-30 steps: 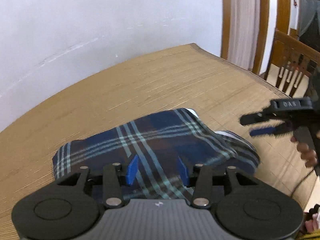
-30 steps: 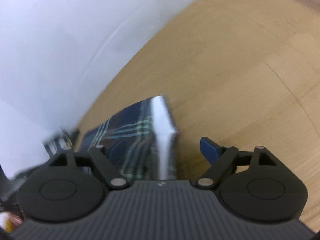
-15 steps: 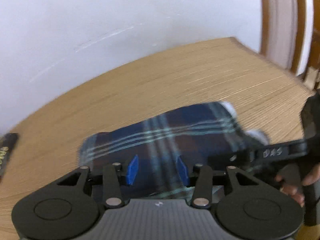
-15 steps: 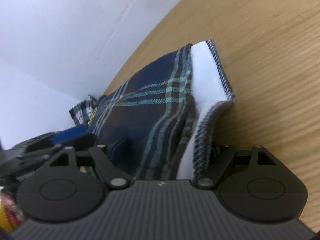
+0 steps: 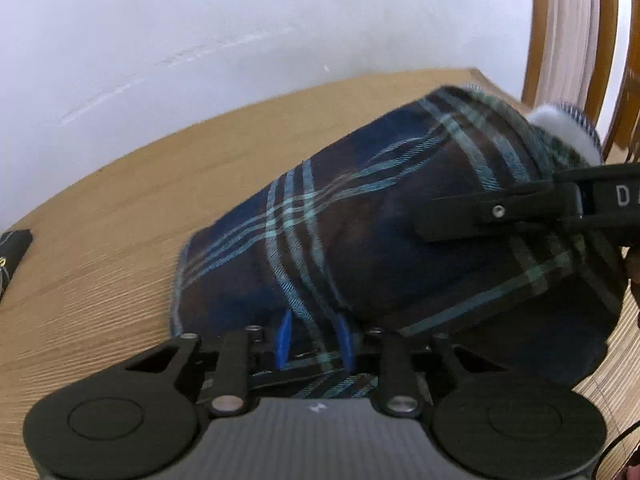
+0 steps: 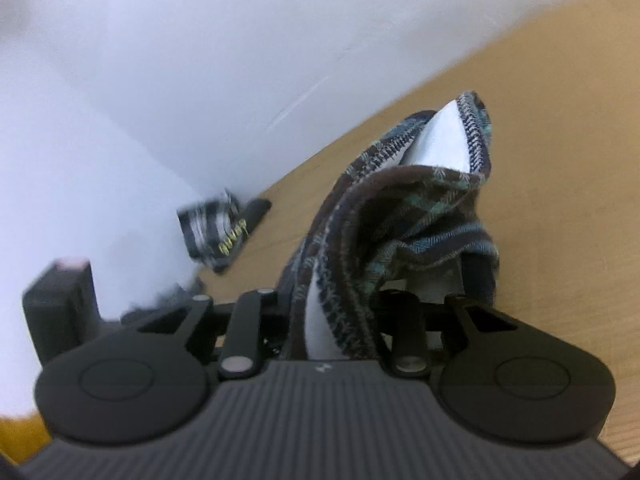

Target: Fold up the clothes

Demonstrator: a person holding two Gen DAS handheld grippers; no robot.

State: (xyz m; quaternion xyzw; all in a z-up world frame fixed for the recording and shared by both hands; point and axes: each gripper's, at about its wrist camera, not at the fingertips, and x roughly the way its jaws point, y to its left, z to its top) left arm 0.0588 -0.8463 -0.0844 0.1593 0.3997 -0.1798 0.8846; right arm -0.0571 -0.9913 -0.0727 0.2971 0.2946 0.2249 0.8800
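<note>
The pale wooden tabletop (image 5: 120, 240) meets a white wall (image 5: 200, 20). On it lies the folded navy plaid flannel garment with teal stripes and a white lining (image 5: 360, 220), its right end lifted off the wood. The left tool (image 5: 314, 340) is closing its blue pads on the garment's near edge — cloth sits between them. The right tool (image 6: 340, 312) is closing too, bunched cloth (image 6: 400, 208) gripped between its jaws and rising above them. A small black-and-white checked folded cloth (image 6: 212, 232) lies by the wall.

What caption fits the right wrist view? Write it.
Right gripper closing on bunched plaid garment lifted above wooden table.
</note>
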